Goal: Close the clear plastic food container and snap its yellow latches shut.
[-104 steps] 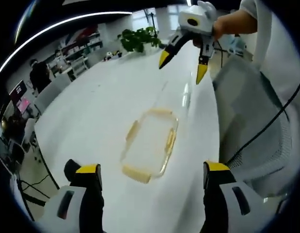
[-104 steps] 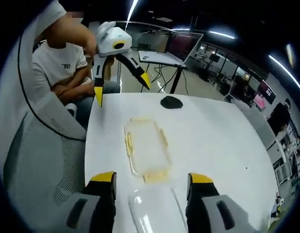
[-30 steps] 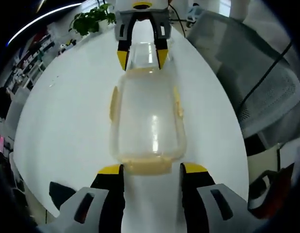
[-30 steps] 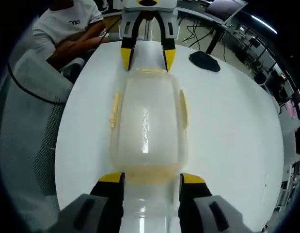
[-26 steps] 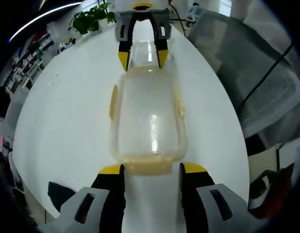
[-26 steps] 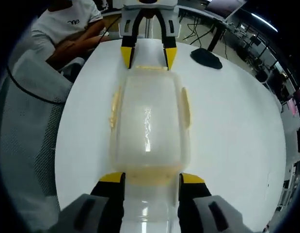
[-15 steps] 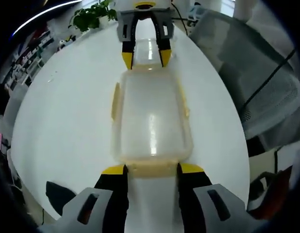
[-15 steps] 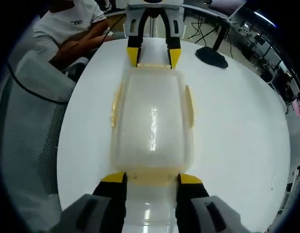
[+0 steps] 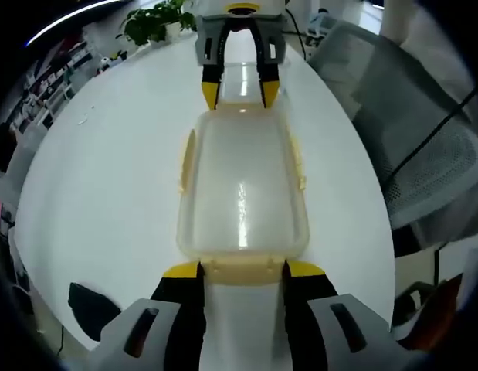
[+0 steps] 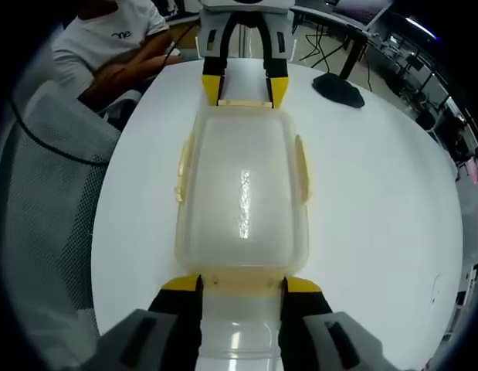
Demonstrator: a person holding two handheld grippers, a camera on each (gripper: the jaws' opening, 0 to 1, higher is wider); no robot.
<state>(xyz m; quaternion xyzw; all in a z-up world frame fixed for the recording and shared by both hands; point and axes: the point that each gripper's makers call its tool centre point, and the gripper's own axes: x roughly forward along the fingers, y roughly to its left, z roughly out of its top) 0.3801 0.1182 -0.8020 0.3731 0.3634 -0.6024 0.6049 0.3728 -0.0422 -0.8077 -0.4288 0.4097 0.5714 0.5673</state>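
The clear plastic container [image 9: 242, 185] lies flat on the white tabletop [image 9: 107, 170], its lid seated on top and a yellow latch showing on each of its four sides. In the left gripper view, the left tongs [image 9: 232, 270] sit at the near short end with the end latch [image 9: 240, 270] between their yellow tips, jaws narrow about it. At the far short end the right tongs [image 9: 240, 94] face them, tips spread no wider than the container's end. The right gripper view shows the same from the other side: the right tongs [image 10: 232, 284] straddle the near end latch [image 10: 240, 280], the container [image 10: 240, 189] stretches ahead, and the left tongs [image 10: 245, 93] meet the far end.

A side latch [image 9: 188, 151] stands slightly out from the long wall. Around it: a dark mouse [image 10: 339, 89] well apart on the tabletop, a grey mesh chair [image 9: 424, 147] just beside the edge, a potted plant [image 9: 155, 19], and a seated person [image 10: 111, 39] in a white shirt.
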